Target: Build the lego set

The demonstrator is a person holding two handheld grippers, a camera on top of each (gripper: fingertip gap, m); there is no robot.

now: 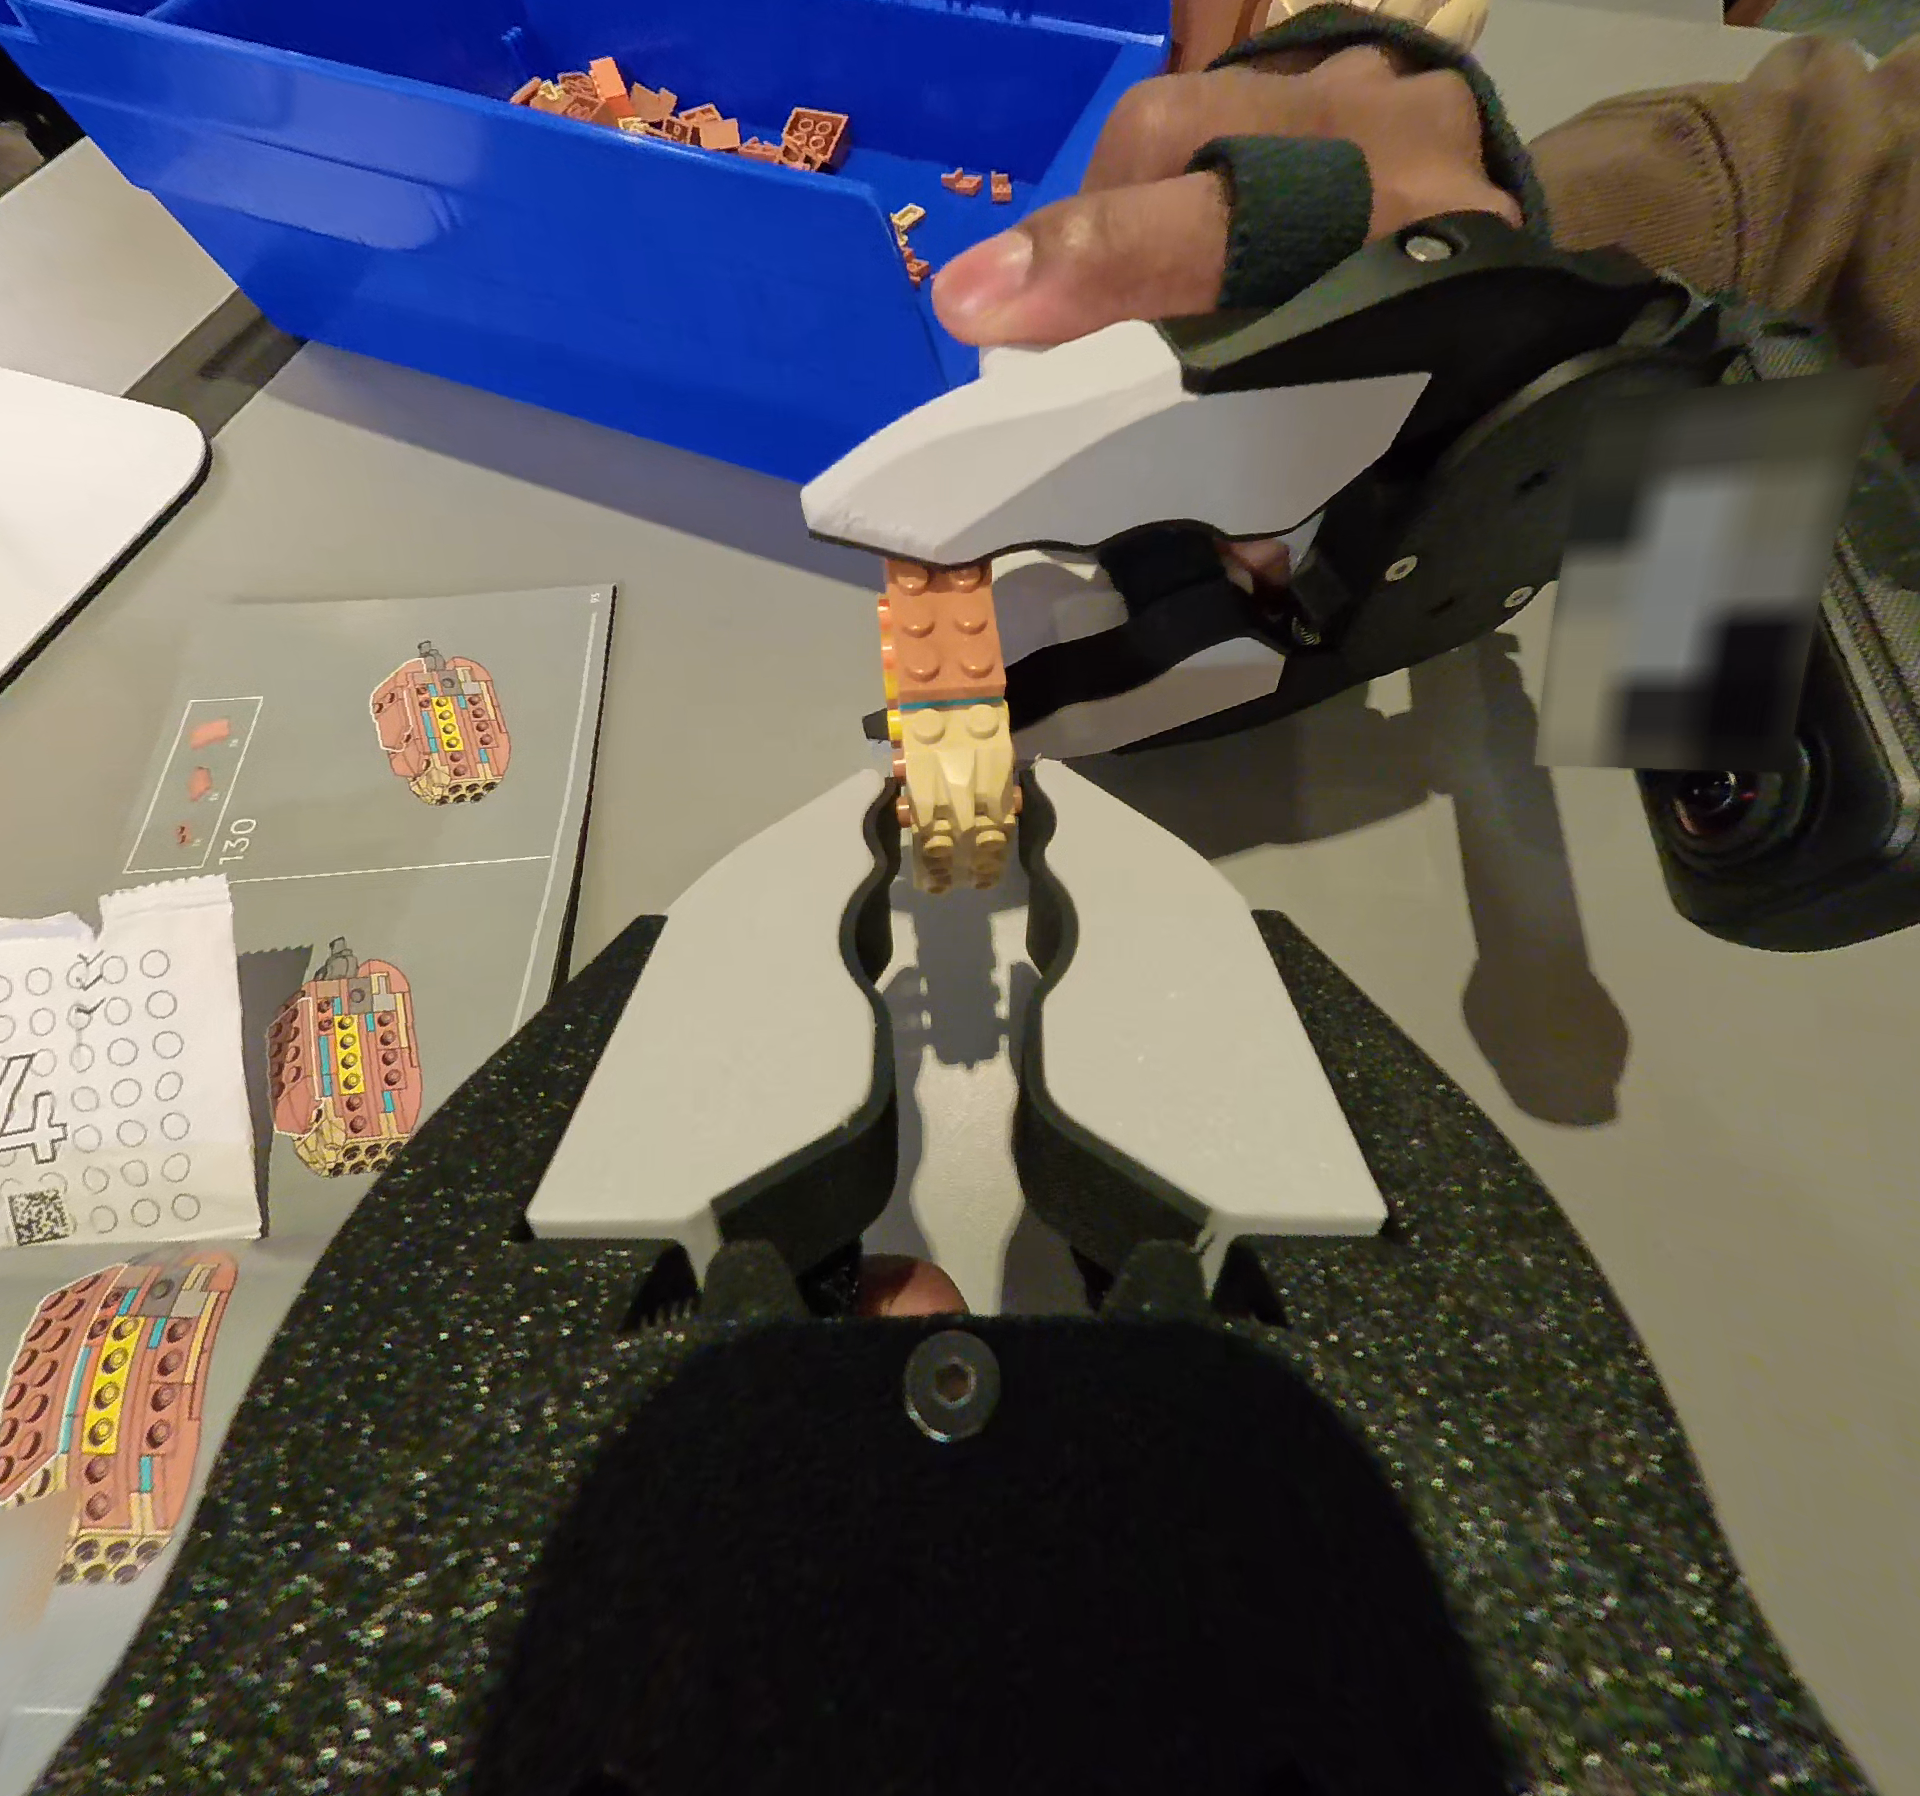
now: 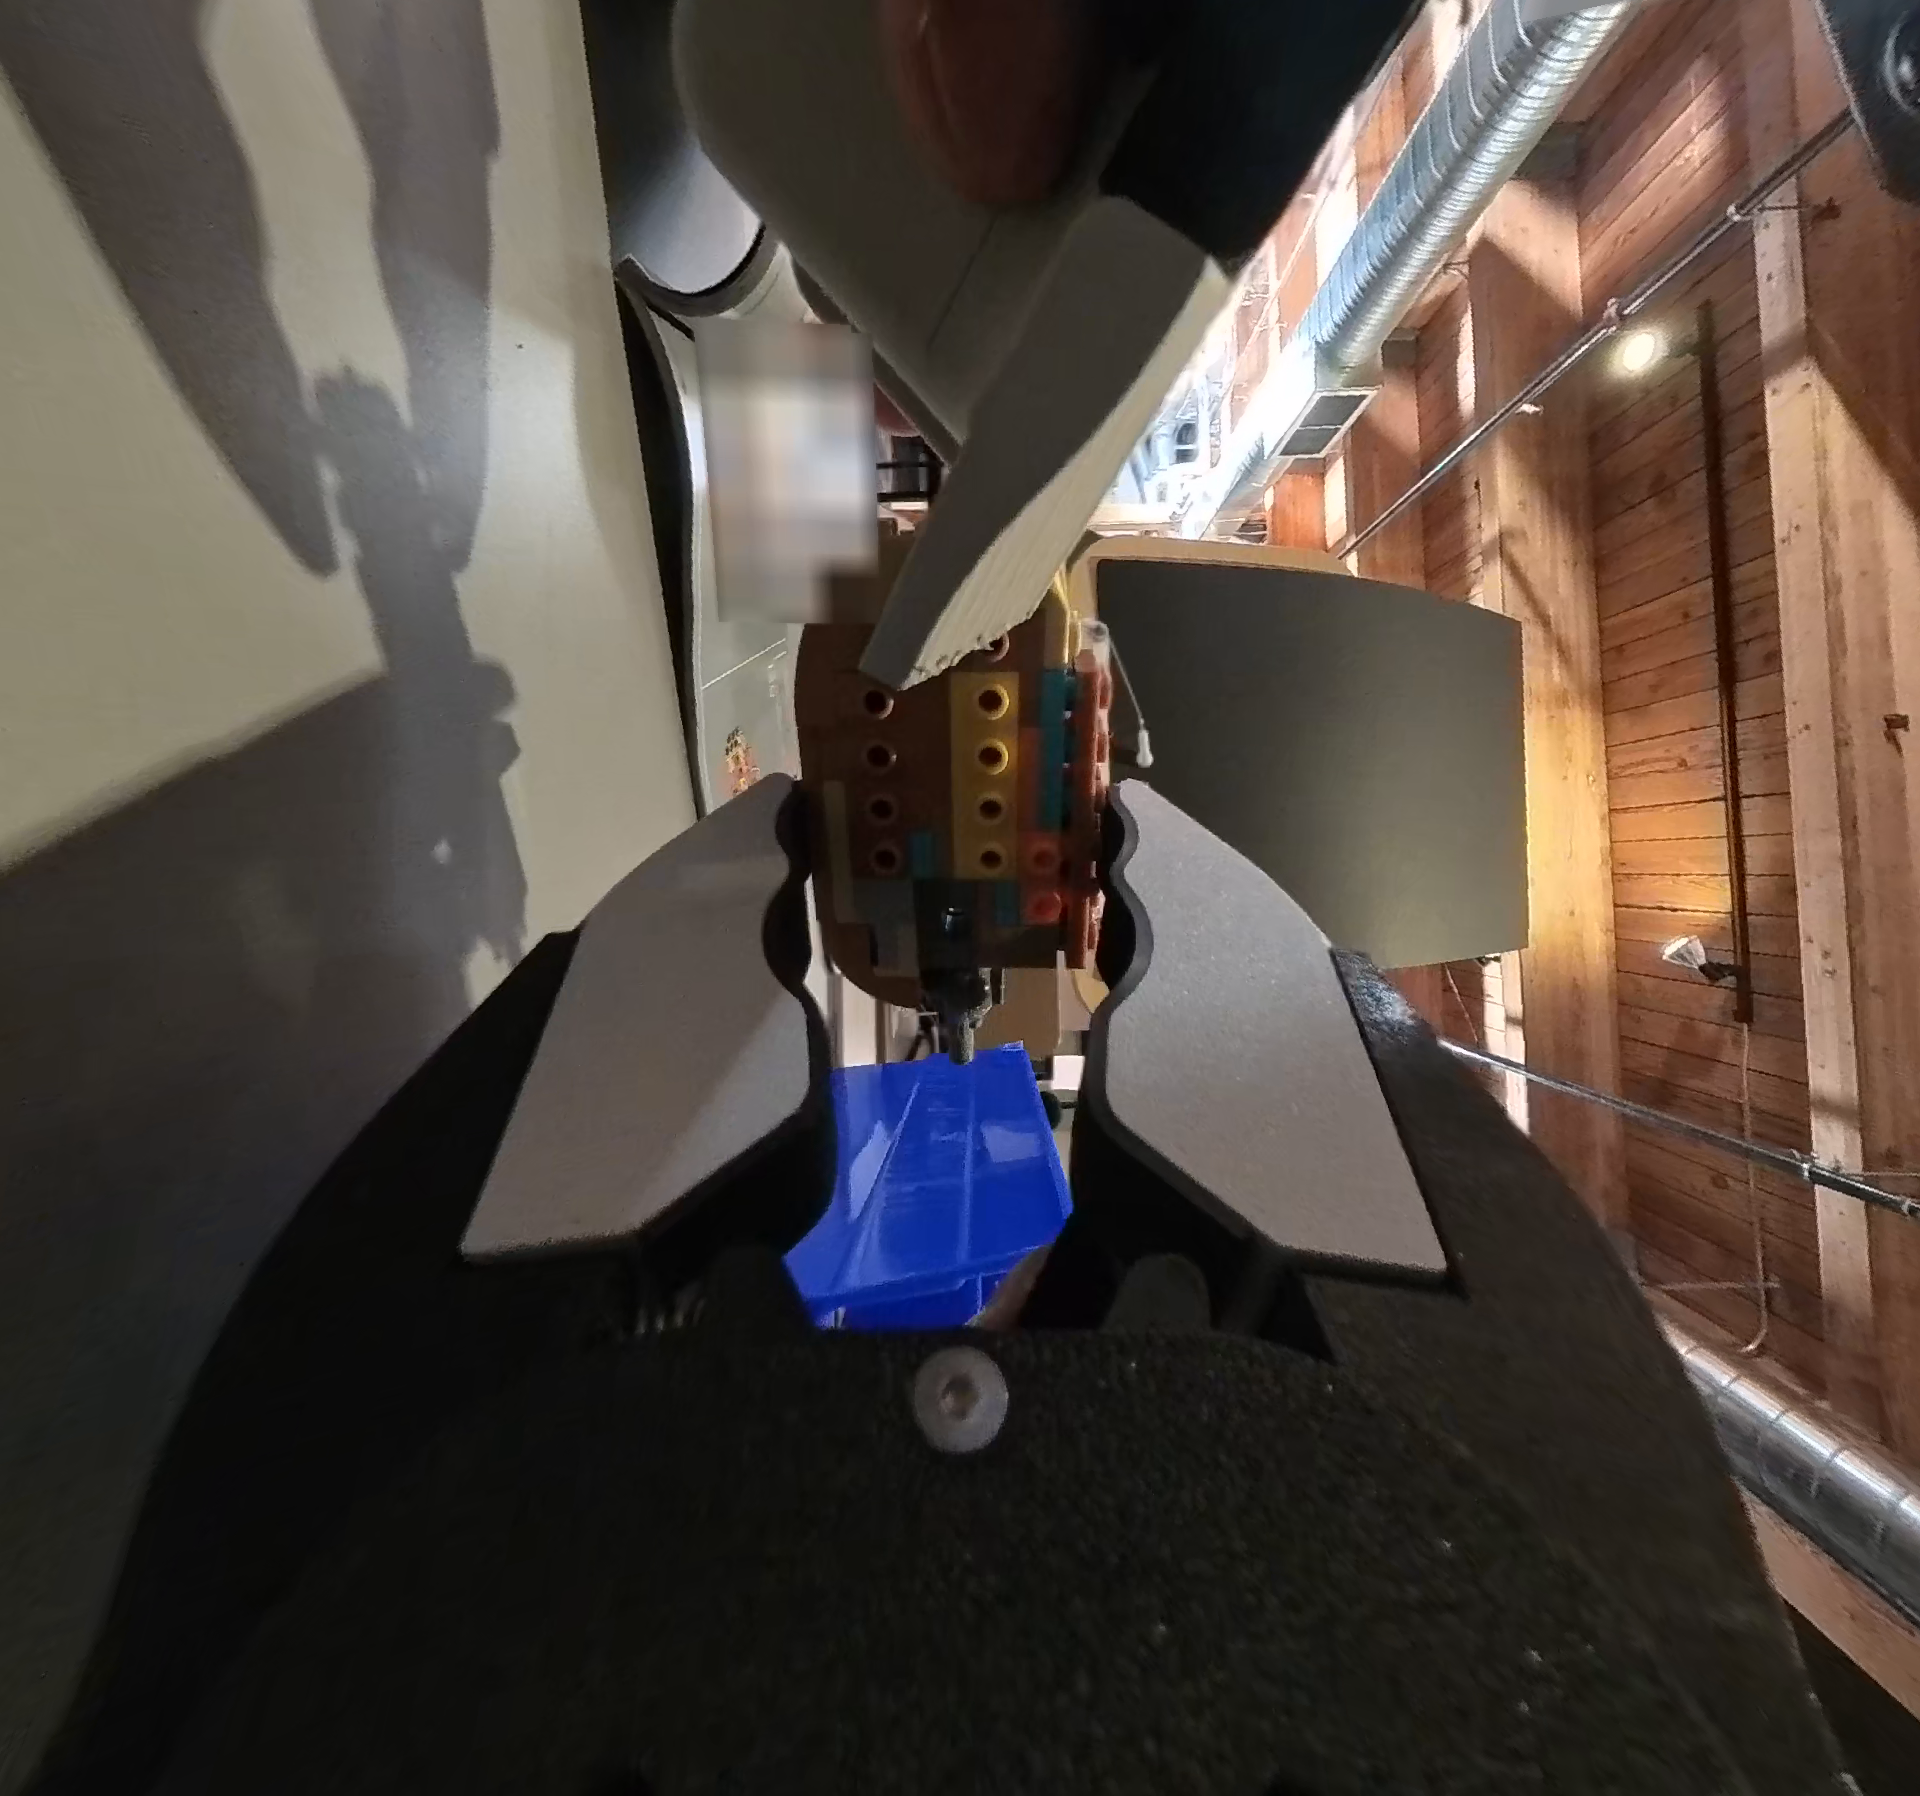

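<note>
Far left on the bench (image 1: 727, 541): open instruction booklet (image 1: 416, 770), torn paper bag (image 1: 125, 1060). Behind, blue bin (image 1: 582, 292) with loose brown bricks (image 1: 686, 120). At centre, held above the bench: lego sub-assembly (image 1: 951, 738), tan end nipped in the nearly closed left gripper (image 1: 954, 816), brown studded end clamped top and bottom by the right gripper (image 1: 914, 634) reaching in from the right. Light, rigid, but apt to split at its seams; best gripped across the solid stacked sides, not the stud faces. Only in the right wrist view: the inner face with yellow and teal bricks, and what looks like a small dark peg, dimly lit.
</note>
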